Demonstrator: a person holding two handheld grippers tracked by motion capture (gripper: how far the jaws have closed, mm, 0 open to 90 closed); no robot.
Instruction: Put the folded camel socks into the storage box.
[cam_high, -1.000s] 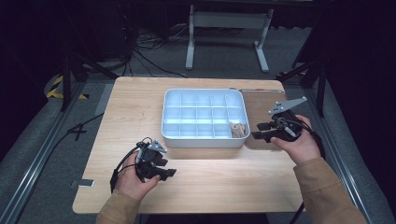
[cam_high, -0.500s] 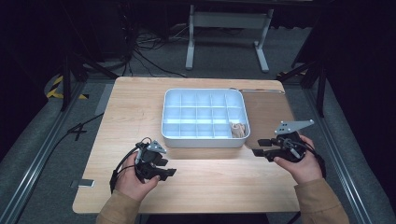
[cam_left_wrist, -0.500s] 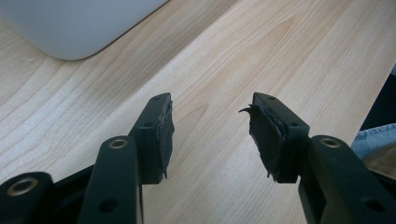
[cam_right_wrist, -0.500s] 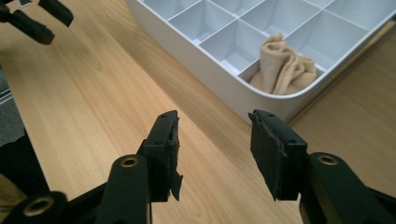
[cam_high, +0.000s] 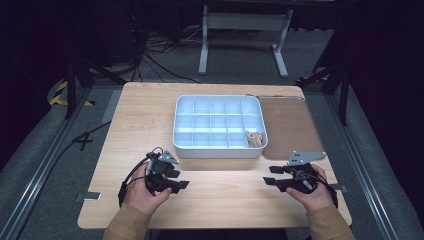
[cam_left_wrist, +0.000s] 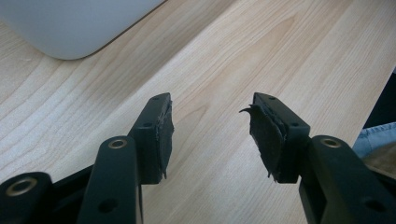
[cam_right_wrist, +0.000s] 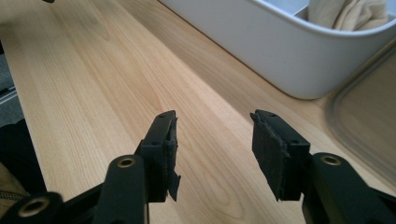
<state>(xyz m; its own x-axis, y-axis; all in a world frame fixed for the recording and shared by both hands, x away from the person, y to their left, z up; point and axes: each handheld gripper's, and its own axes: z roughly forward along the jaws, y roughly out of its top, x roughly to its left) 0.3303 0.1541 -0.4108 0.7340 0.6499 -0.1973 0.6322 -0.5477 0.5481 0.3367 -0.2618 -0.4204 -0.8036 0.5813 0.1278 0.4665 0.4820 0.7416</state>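
Cloth (cam_high: 255, 138) sits bundled in the near-right compartment of the tray (cam_high: 218, 151); your left gripper (cam_high: 176, 179) and right gripper (cam_high: 270, 181) rest wide and empty near you, the right's jaws just opened, placement apparently done.

**Wooden table and what lies on it**

The light wooden table (cam_high: 145, 115) carries a white compartment tray (cam_high: 218, 148) near its middle. A flat brown lid (cam_high: 287, 125) lies just beside the tray on the right, touching the table surface.
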